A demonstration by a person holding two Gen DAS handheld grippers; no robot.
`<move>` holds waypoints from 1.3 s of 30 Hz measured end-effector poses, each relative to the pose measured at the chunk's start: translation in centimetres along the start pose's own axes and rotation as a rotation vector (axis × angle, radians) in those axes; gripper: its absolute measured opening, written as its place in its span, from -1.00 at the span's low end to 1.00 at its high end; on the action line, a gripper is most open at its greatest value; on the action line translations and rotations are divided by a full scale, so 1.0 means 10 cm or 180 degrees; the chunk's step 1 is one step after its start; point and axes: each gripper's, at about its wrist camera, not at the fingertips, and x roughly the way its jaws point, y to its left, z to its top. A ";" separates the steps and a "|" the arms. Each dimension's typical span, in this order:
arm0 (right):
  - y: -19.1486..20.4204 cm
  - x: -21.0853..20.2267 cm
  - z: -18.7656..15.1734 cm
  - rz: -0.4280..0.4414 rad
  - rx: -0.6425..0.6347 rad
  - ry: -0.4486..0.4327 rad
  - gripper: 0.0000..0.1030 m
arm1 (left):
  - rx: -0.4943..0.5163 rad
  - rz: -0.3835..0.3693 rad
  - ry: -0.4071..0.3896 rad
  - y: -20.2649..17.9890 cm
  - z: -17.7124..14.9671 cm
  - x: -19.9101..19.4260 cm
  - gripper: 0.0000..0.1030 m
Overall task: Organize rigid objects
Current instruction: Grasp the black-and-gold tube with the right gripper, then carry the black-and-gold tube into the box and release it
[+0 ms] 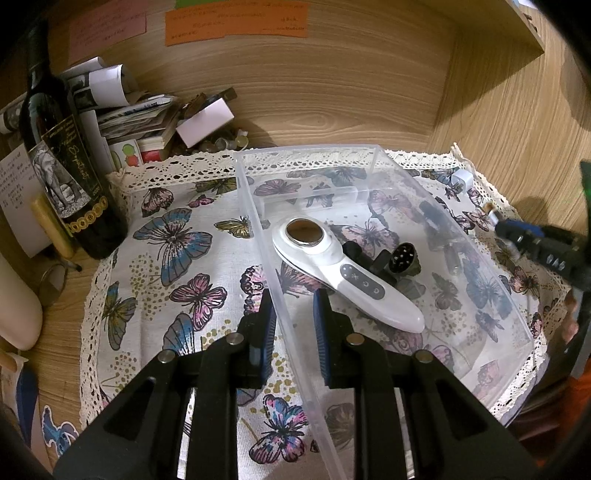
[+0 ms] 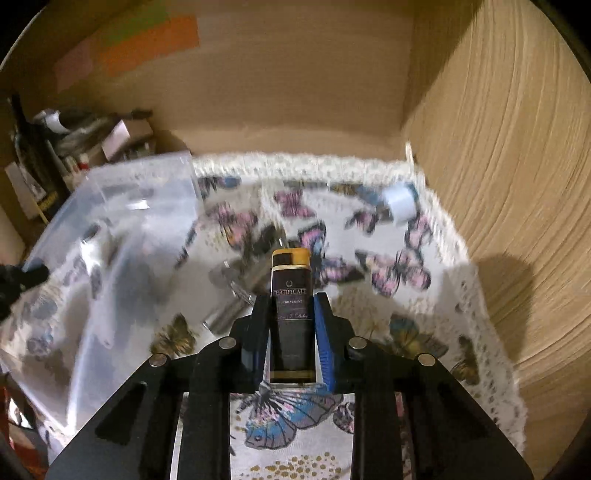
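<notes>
Butterfly cloth (image 1: 177,243): left tool (image 1: 293,317) angled down, clamping bin wall (image 1: 273,280); right tool (image 2: 291,321) grips lighter (image 2: 291,295).

blur: the right wrist view smears the clear plastic bin (image 2: 122,229), left of the gripper, and a white block (image 2: 399,202) ahead-right.
cut off: wine bottle (image 1: 62,155) neck, top edge.
unreadable: orange note (image 1: 236,22) writing.
</notes>
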 end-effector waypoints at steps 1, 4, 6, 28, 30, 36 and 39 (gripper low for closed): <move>0.02 -0.06 0.04 0.0004 -0.0021 -0.0062 -0.58 | -0.0007 -0.0004 -0.0002 0.00 0.00 0.00 -0.61; 0.10 -0.16 0.15 0.0024 -0.0096 -0.0192 -0.58 | -0.0015 -0.0020 -0.0005 0.01 0.00 0.00 -0.61; 0.21 -0.21 0.24 0.0049 -0.0175 -0.0277 -0.58 | -0.0011 -0.0020 -0.0011 0.01 0.00 -0.01 -0.61; 1.26 0.16 0.52 0.0522 -0.0979 -0.0065 -0.58 | -0.0011 -0.0043 -0.0028 0.00 0.00 -0.03 -0.63; 1.32 0.28 0.52 0.0501 -0.1032 0.0044 -0.58 | -0.0012 -0.0048 -0.0028 0.00 0.00 -0.02 -0.63; 1.42 0.46 0.53 0.0432 -0.1184 0.0232 -0.58 | -0.0017 -0.0056 -0.0033 0.00 0.00 -0.02 -0.63; 1.44 0.49 0.53 0.0437 -0.1208 0.0261 -0.58 | -0.0019 -0.0061 -0.0033 0.00 0.00 -0.02 -0.63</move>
